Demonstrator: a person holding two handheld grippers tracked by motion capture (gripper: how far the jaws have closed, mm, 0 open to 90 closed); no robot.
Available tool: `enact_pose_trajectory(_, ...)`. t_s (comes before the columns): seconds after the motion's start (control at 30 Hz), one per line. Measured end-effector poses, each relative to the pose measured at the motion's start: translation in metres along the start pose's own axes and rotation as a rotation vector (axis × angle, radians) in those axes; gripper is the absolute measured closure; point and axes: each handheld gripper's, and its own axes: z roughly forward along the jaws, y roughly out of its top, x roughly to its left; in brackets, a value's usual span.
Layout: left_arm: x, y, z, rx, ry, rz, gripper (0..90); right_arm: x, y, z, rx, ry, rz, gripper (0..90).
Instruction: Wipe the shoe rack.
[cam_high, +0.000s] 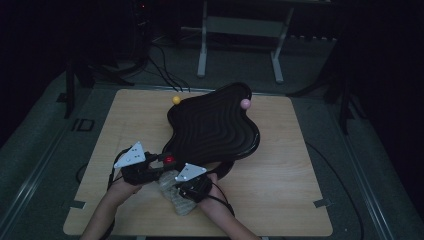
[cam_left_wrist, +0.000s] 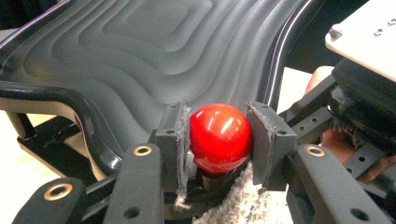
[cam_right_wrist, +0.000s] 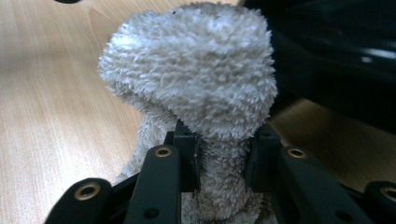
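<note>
A black wavy tray (cam_high: 215, 125) with stepped ridges lies on the wooden table, its ridged surface (cam_left_wrist: 140, 51) close ahead in the left gripper view. At its near end a glossy red ball (cam_left_wrist: 218, 137) on a short black stem sits between the pads of my left gripper (cam_left_wrist: 217, 140), which is shut on it; the same ball (cam_high: 169, 159) glows red from above beside that gripper (cam_high: 159, 161). My right gripper (cam_right_wrist: 223, 158) is shut on a fluffy grey-white cloth (cam_right_wrist: 196, 70), bunched above its jaws. From above, this cloth (cam_high: 176, 196) lies under the right gripper (cam_high: 186, 192) at the tray's near edge.
A yellow ball (cam_high: 176, 99) and a pink ball (cam_high: 245, 103) stand at the tray's far rim. The wooden table (cam_high: 280, 180) has bare room to the right and left. A metal stand (cam_high: 240, 30) and cables lie on the floor behind.
</note>
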Motion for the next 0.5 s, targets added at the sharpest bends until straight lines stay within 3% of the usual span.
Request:
enact_pose_trajectory(0.13, 0.000, 0.000, 0.000, 0.004, 0.000, 0.002, 59.9, 0.000, 0.001, -0.001, -0.005, -0.001, -0.013, 71.0)
enact_pose_trajectory(0.27, 0.000, 0.000, 0.000, 0.004, 0.002, 0.003, 59.9, -0.004, -0.004, 0.003, -0.002, 0.005, 0.025, 70.9)
enact_pose_trajectory(0.5, 0.000, 0.000, 0.000, 0.003, 0.000, 0.003, 59.8, 0.001, -0.010, -0.018, -0.019, 0.013, 0.005, 70.9)
